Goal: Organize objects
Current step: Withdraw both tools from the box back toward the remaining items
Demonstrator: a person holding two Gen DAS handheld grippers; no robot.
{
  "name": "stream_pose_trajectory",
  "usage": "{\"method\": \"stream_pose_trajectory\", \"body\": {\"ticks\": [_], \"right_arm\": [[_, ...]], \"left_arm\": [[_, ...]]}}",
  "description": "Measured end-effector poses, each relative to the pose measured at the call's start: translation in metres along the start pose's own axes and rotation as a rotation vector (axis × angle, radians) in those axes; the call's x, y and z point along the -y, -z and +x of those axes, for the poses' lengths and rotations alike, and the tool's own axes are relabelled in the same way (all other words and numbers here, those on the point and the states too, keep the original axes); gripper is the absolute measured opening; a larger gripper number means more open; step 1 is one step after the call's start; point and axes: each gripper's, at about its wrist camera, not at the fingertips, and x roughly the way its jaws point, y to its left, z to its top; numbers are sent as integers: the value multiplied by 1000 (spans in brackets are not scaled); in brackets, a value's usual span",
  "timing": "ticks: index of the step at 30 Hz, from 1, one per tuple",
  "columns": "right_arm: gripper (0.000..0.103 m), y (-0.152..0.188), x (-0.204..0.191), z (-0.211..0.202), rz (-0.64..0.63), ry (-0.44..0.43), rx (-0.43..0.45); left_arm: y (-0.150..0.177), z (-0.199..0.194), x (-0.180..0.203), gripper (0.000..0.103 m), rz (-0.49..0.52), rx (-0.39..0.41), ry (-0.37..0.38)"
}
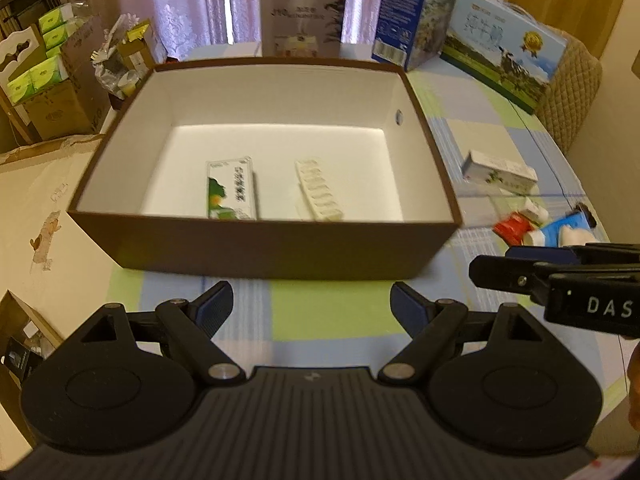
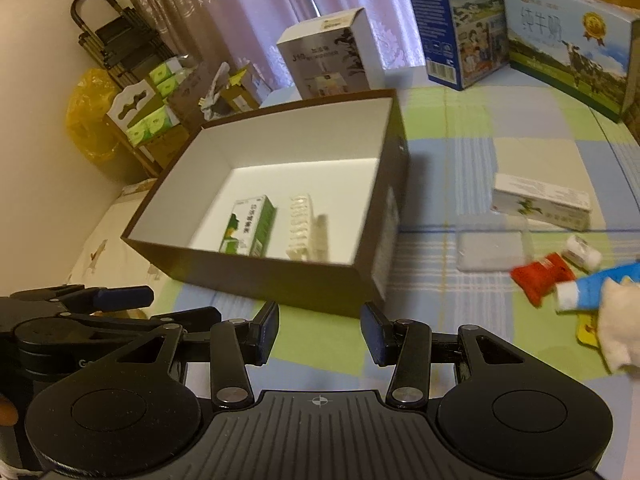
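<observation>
Both grippers, left (image 1: 312,300) and right (image 2: 319,330), hover with jaws released and empty before a brown box (image 2: 280,280) already holding a green carton (image 2: 248,226) and a pill strip (image 2: 300,224); the white carton (image 2: 542,202) waiting on the surface looks light and stiff, best pinched across its long sides

Matt brown cardboard box (image 1: 256,246), checked cloth tablecloth (image 1: 328,312), matt black plastic claws.
</observation>
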Motion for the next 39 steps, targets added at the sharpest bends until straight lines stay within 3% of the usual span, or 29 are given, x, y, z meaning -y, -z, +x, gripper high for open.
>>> {"method": "stream_pose_trajectory", "body": {"ticks": [13, 39], "right_arm": [[43, 29, 55, -41, 57, 48, -13], [43, 58, 170, -113, 226, 172, 44]], "left_arm": [[22, 9, 62, 83, 74, -38, 52], [20, 31, 172, 83, 220, -55, 148]]}}
